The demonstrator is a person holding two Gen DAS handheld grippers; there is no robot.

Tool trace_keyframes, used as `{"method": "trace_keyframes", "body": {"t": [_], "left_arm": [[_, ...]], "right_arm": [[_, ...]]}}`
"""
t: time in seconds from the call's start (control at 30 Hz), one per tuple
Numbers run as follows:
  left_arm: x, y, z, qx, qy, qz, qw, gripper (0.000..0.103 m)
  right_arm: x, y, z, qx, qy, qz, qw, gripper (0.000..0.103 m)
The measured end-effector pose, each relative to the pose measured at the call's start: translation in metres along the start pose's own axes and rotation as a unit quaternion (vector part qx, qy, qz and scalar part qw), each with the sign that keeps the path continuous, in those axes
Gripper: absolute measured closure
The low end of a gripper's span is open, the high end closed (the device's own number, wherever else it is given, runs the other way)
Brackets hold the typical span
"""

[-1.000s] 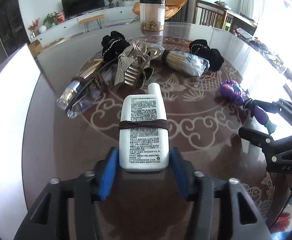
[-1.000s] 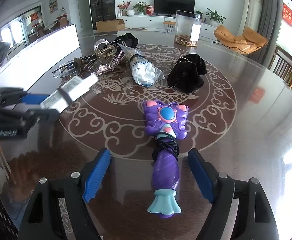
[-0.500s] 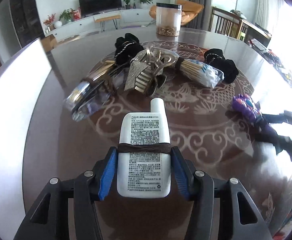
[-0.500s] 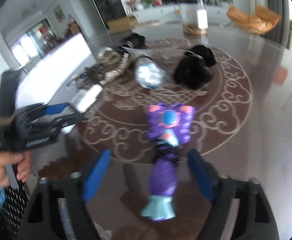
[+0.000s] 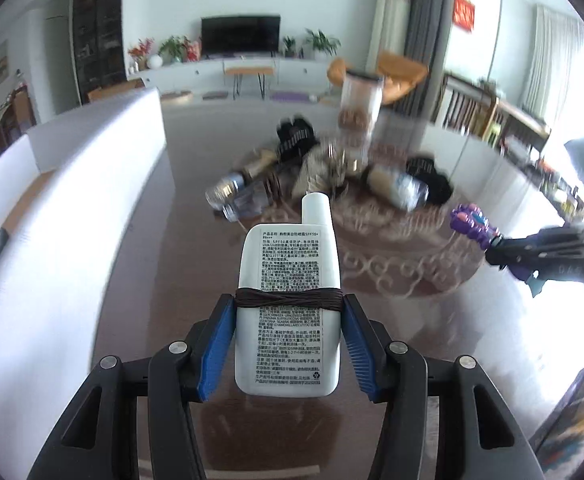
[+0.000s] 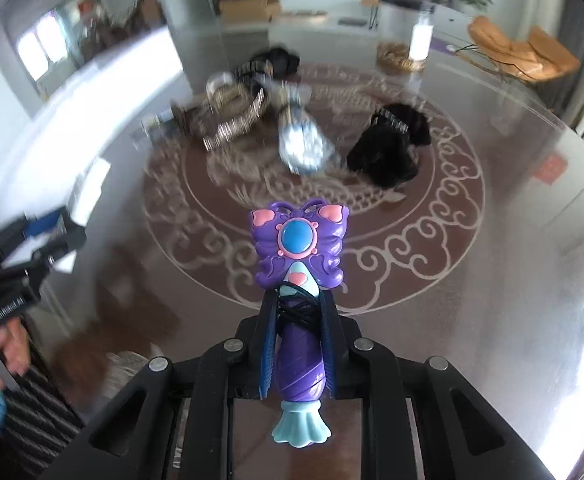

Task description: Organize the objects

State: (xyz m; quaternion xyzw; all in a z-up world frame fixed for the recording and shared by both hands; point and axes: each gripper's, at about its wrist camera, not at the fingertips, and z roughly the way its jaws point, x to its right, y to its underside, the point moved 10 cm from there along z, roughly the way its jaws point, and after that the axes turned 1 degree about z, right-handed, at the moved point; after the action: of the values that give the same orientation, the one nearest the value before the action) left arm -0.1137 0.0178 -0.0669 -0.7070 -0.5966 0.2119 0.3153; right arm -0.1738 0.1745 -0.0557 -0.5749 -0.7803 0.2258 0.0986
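Note:
My left gripper point(image 5: 287, 312) is shut on a white sunscreen bottle point(image 5: 287, 292) with a brown band round it, held above the table. My right gripper point(image 6: 298, 304) is shut on the handle of a purple butterfly toy wand point(image 6: 300, 248) and holds it lifted over the table. In the left wrist view the right gripper point(image 5: 548, 248) with the wand point(image 5: 470, 222) is at the right. In the right wrist view the left gripper point(image 6: 39, 240) is at the left edge.
On the round patterned table point(image 6: 472, 280) lies a blurred pile: hair clips point(image 6: 231, 120), a bag of cotton swabs point(image 6: 302, 144), black scrunchies point(image 6: 392, 148), and a clear jar point(image 5: 360, 108). A white box point(image 5: 71, 208) stands along the table's left side.
My right gripper closed on the wand and lifted it off the table. My left gripper rose with the bottle. Both views are now higher and blurred by motion.

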Motion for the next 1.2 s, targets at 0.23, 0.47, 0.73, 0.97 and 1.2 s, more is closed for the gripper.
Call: {"method": "trace_keyframes", "body": {"t": [0.23,0.47,0.73,0.97,1.2], "left_arm": [[-0.044,-0.044,-0.079,0.08,-0.002,-0.064,0.9948,0.05],[-0.166,-0.05,-0.13,0.083,-0.079,-0.127,0.9852,0.05],[-0.26,0.004,-0.102,-0.018,-0.132,-0.18,0.9746,0.05],[-0.277,0.037,-0.079,-0.073,-0.138,-0.219,0.963,0.021],[-0.251,0.022,-0.098,-0.017,-0.123,-0.234,0.9644,0.016]], "right_arm": [[-0.057,-0.046,-0.045,0.073,-0.046,-0.005,0.996,0.083],[-0.203,-0.118,-0.073,0.125,-0.155,-0.061,0.978,0.083],[-0.373,-0.165,-0.027,0.089,-0.222,-0.12,0.963,0.083],[-0.414,-0.157,0.058,0.014,-0.175,-0.127,0.976,0.059],[-0.366,-0.153,0.034,0.074,-0.169,-0.108,0.977,0.031]]}}
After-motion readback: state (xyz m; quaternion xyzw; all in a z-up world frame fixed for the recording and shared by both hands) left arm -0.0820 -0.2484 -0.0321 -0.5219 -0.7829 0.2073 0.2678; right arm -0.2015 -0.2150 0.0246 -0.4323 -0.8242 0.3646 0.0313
